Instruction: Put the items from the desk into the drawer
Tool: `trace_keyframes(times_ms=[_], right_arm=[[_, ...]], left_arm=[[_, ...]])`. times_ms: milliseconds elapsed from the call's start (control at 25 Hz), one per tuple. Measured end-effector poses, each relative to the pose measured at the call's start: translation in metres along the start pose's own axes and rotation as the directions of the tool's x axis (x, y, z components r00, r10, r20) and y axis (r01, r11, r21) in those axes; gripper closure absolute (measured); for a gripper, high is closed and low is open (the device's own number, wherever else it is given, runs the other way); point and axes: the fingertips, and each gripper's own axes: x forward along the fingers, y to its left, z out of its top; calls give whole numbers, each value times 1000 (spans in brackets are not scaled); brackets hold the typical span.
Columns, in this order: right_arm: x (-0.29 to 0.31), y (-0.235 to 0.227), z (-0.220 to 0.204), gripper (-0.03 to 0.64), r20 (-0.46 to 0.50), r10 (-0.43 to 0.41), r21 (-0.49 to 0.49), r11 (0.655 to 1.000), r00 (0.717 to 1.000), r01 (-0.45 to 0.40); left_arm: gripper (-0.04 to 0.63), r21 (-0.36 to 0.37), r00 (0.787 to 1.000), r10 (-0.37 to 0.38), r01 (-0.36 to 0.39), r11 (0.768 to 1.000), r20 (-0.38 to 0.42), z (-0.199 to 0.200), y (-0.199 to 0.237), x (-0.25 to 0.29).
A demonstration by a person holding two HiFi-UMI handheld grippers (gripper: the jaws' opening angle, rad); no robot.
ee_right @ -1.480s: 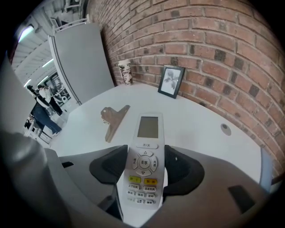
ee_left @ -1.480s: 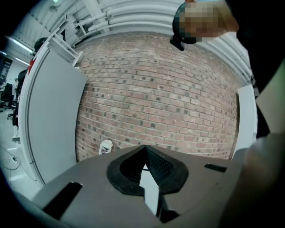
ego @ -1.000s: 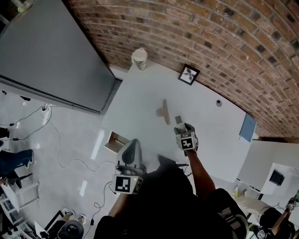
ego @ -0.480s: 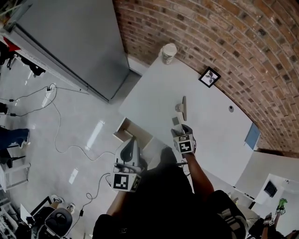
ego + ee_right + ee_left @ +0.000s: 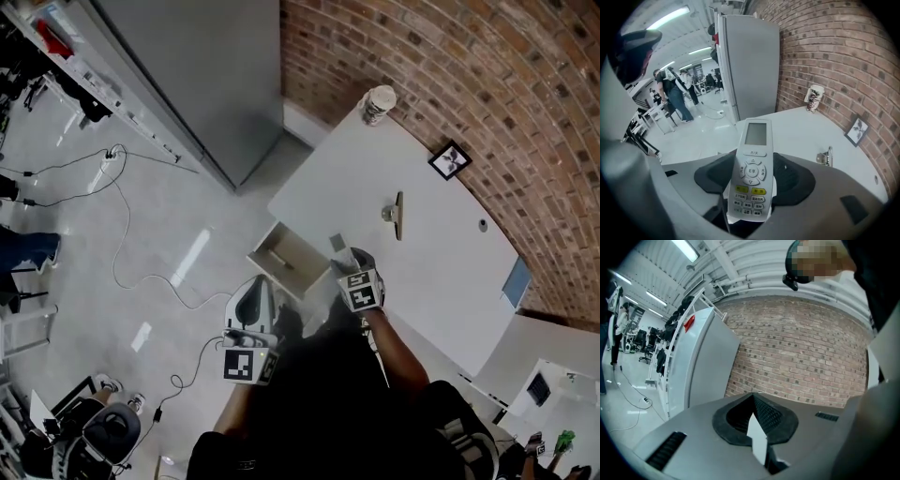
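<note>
The right gripper [image 5: 345,258] is sitting nearer the desk [image 5: 427,262] edge than a second ago, now just beside the open drawer [image 5: 302,270]; its jaws are clamping wide on the remote [image 5: 752,164]; the left gripper [image 5: 255,300] is hanging over the floor, jaws together on nothing; only the head view is showing the drawer; only the right gripper view is showing the remote's buttons.
</note>
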Motion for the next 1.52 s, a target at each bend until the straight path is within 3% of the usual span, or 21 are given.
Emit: trace_keyframes(times_ms=[320,560,920,1120,1520], right_arm=[[33,71,15,362,-11,79,-69,995,997,-79],[58,107,2,362,-49,137,-87,986,989,-141],[116,128,-41,362,-129,157,-32,986,979,-162],[149,126,-67,362,-169,142,-5,989,975,-145],[210,127,-112,362,-239,118,22,993,964,-116]], left_arm=[[601,-21,999,45,-46,999,-29,-12,49,-18],[601,-38,998,55,-56,998,-19,-24,70,-19],[601,-34,996,58,-60,998,-63,-56,92,-16],[601,-57,998,46,-49,997,-46,-71,96,-18],[601,-64,987,77,-87,994,-141,-136,119,-12]])
